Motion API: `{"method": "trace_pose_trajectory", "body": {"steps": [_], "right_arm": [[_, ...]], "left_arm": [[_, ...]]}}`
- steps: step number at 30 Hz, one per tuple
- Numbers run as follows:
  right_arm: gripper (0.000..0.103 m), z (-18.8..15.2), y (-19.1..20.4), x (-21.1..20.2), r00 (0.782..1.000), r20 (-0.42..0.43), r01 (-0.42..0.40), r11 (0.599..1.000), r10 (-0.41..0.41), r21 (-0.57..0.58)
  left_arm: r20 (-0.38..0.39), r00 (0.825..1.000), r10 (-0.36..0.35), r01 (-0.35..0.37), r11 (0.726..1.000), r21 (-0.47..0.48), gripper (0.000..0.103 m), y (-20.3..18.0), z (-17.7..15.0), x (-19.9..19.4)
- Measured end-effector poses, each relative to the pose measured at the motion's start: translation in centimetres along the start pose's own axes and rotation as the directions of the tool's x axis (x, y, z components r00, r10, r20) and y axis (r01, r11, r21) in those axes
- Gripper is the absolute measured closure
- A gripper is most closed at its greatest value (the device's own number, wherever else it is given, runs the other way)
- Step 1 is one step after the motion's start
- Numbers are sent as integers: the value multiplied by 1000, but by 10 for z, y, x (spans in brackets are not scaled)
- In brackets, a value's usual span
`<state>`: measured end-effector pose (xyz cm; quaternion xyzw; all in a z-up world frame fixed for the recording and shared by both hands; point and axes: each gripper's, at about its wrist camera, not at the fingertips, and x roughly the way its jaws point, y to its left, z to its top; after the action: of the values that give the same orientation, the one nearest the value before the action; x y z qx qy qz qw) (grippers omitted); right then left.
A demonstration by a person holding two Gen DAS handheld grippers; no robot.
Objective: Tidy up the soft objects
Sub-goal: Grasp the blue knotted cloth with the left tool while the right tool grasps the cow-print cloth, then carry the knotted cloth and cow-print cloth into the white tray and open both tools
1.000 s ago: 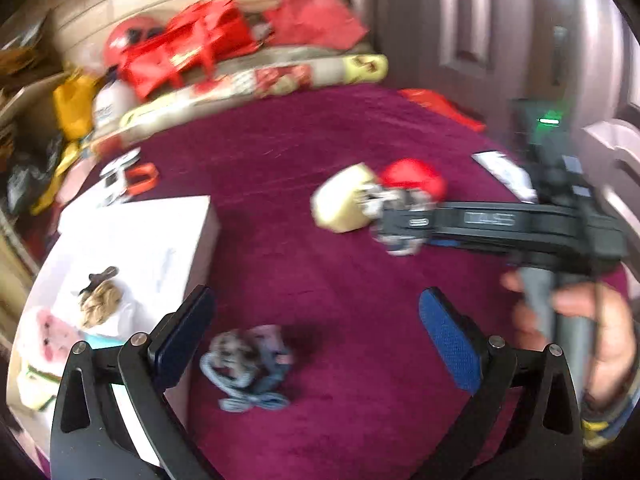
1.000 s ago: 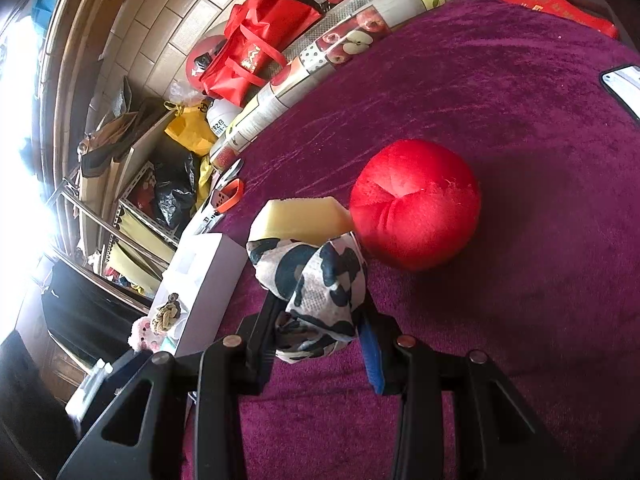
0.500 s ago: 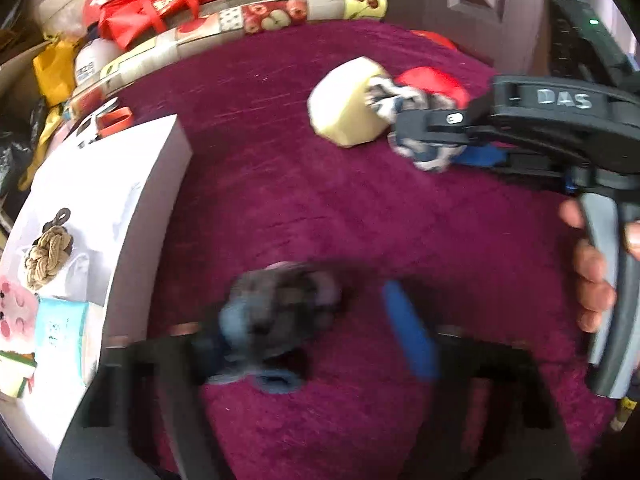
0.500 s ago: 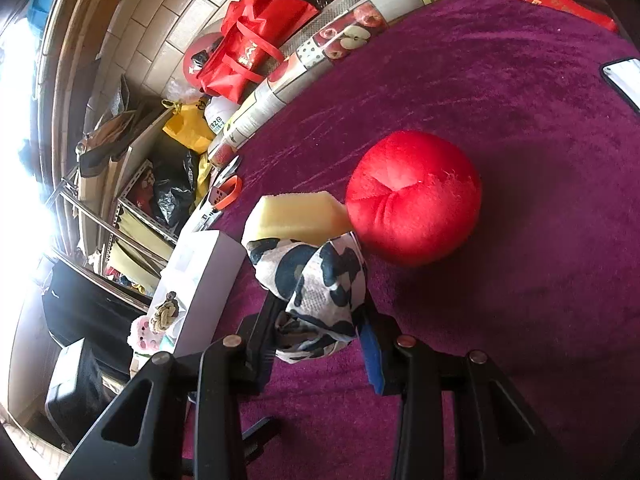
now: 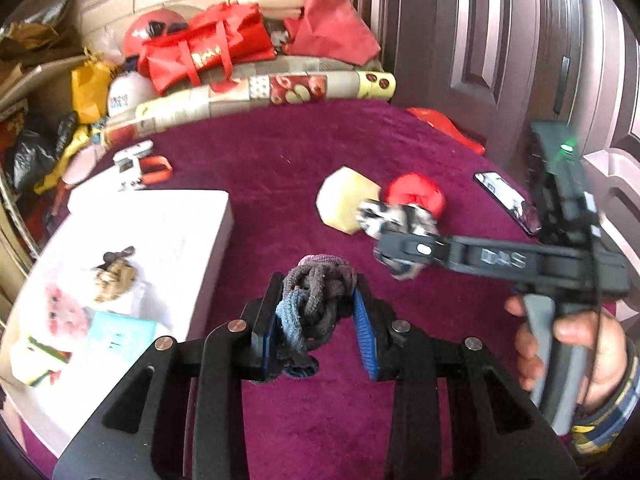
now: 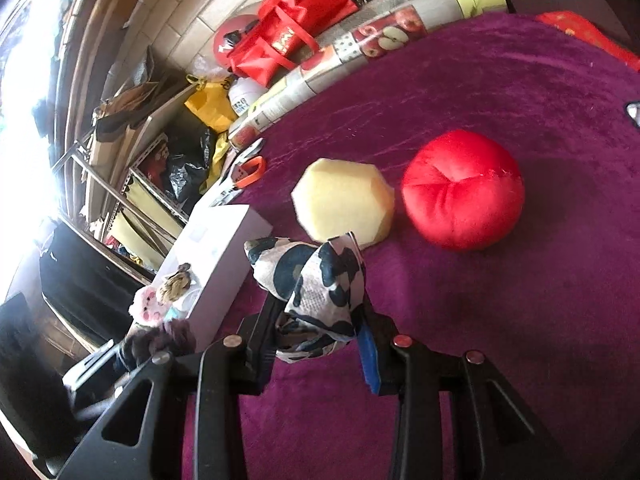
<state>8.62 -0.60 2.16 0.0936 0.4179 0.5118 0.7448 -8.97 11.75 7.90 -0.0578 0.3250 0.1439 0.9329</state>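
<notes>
My left gripper is shut on a knotted rope toy of grey, blue and pink strands, held above the purple cloth. My right gripper is shut on a black-and-white patterned cloth pouch; it also shows in the left wrist view. A pale yellow foam block and a red plush ball lie on the cloth beyond it. A white box at left holds a tan knot toy, a pink plush and other soft items.
The table wears a purple cloth. A patterned roll and red bags line the far edge. An orange-handled tool lies behind the box. A phone lies at right. A door stands behind.
My left gripper came down over the rope toy on the cloth, closed on it and lifted it. My right gripper has kept its hold on the patterned pouch and lifted slightly.
</notes>
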Motion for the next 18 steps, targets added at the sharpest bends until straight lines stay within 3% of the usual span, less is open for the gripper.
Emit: {"method": "trace_pose_trajectory", "body": {"steps": [11, 18], "right_arm": [[68, -8, 49, -59, 989, 146, -22, 995, 36, -94], [68, -14, 83, -69, 983, 174, -21, 986, 50, -163]], "left_arm": [[70, 997, 38, -33, 997, -66, 71, 21, -10, -36], [123, 991, 53, -42, 995, -89, 71, 33, -16, -66]]}}
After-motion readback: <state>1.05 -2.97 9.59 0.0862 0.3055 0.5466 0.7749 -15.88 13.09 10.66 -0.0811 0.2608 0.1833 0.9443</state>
